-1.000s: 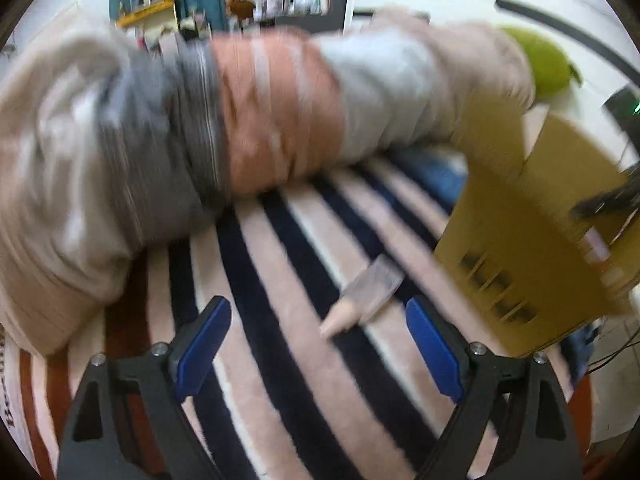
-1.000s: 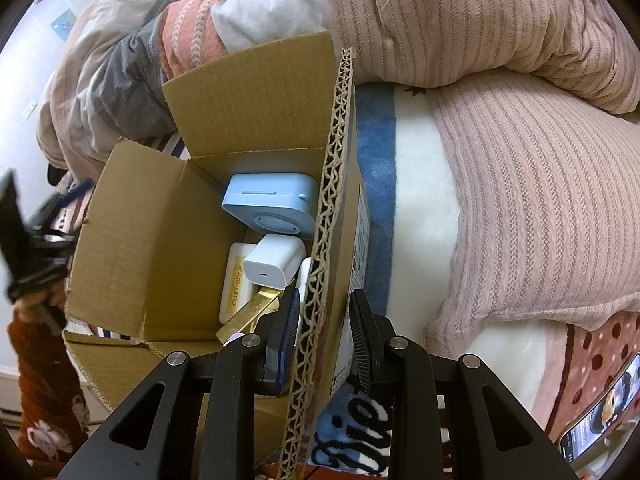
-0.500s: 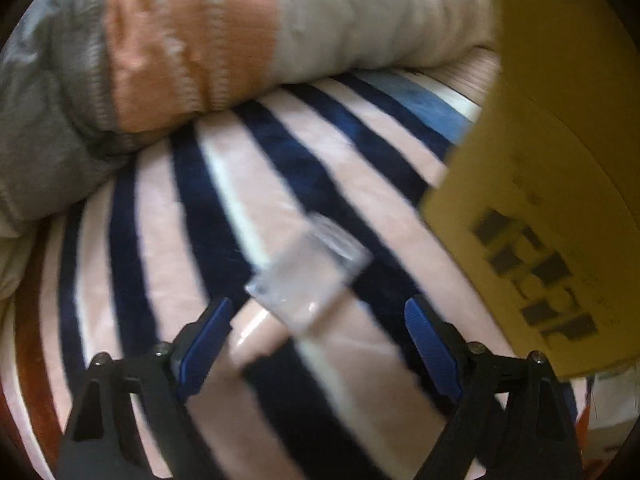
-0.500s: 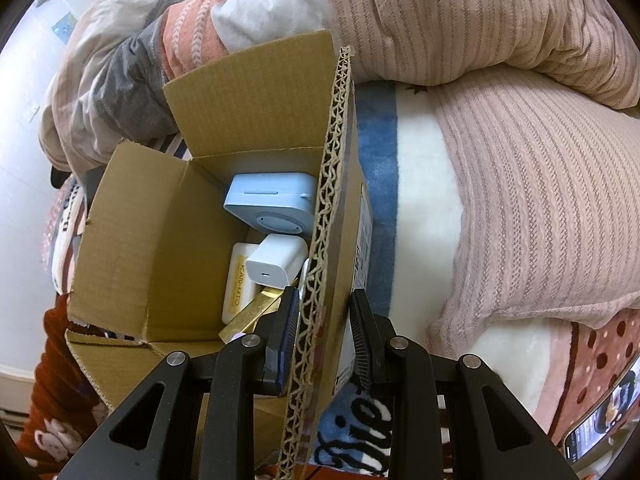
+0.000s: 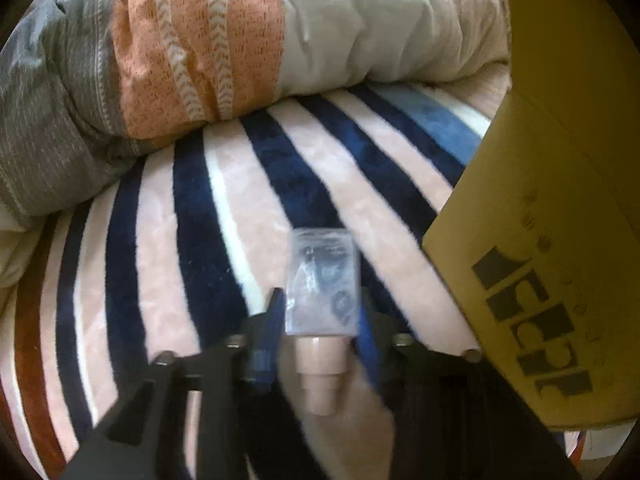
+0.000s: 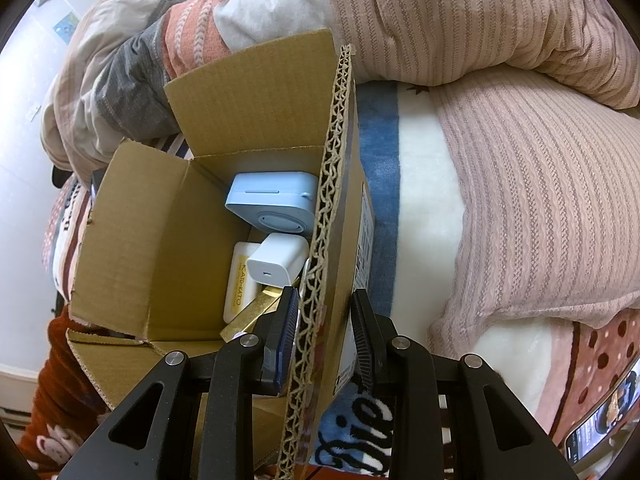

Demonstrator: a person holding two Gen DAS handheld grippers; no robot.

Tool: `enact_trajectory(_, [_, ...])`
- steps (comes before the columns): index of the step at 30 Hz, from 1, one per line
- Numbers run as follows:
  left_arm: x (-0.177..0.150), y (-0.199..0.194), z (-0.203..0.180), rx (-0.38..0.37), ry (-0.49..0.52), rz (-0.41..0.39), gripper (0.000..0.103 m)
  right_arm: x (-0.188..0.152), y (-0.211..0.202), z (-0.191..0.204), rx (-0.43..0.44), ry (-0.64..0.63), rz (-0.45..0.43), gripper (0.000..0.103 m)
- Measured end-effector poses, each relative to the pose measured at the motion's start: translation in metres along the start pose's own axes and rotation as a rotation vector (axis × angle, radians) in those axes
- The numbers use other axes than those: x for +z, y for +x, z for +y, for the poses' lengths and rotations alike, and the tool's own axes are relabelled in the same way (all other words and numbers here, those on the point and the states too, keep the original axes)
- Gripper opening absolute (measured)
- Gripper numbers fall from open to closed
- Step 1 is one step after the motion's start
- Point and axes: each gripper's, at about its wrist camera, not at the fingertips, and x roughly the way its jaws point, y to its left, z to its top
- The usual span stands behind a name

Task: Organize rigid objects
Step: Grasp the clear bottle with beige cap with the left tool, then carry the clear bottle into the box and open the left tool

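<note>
In the left wrist view my left gripper (image 5: 320, 316) is shut on a small bottle with a clear cap (image 5: 322, 284) and a beige body, lying on the striped blanket (image 5: 192, 216). The cardboard box (image 5: 552, 240) stands just to its right. In the right wrist view my right gripper (image 6: 326, 320) is shut on the box's right flap (image 6: 332, 184). Inside the box lie a light blue device (image 6: 272, 204), a white charger cube (image 6: 276, 260), a white-and-yellow packet (image 6: 240, 284) and a gold bar-shaped item (image 6: 252, 314).
Folded bedding, orange, grey and white (image 5: 200, 48), lies behind the bottle. A pink ribbed quilt (image 6: 520, 140) fills the right of the right wrist view. A phone (image 6: 600, 432) lies at the lower right corner.
My left gripper moved forward and down to the bottle and closed on it; it was open before. The right gripper kept its grip on the box flap and barely moved.
</note>
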Motion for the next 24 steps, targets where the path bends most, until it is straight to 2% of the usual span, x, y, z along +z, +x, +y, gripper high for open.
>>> enact_trajectory(7, [-0.016,-0.03,0.014,0.052,-0.001,-0.04,0.028,-0.001,-0.001,-0.001,0.004,0.003,-0.005,0.024])
enact_trajectory(9, [-0.022,-0.053,0.025,0.082,-0.004,-0.061,0.028,-0.002,-0.001,0.0,0.002,0.0,-0.007,0.024])
enact_trajectory(16, [-0.039,-0.134,0.044,0.107,0.024,-0.161,0.028,-0.002,-0.002,-0.002,0.006,0.003,-0.01,0.024])
enact_trajectory(22, [-0.03,-0.195,0.021,0.08,0.08,-0.236,0.028,-0.002,-0.002,-0.002,0.004,0.0,-0.01,0.024])
enact_trajectory(24, [-0.019,-0.205,0.006,0.044,0.103,-0.253,0.028,-0.001,-0.002,-0.002,0.004,0.0,-0.011,0.024])
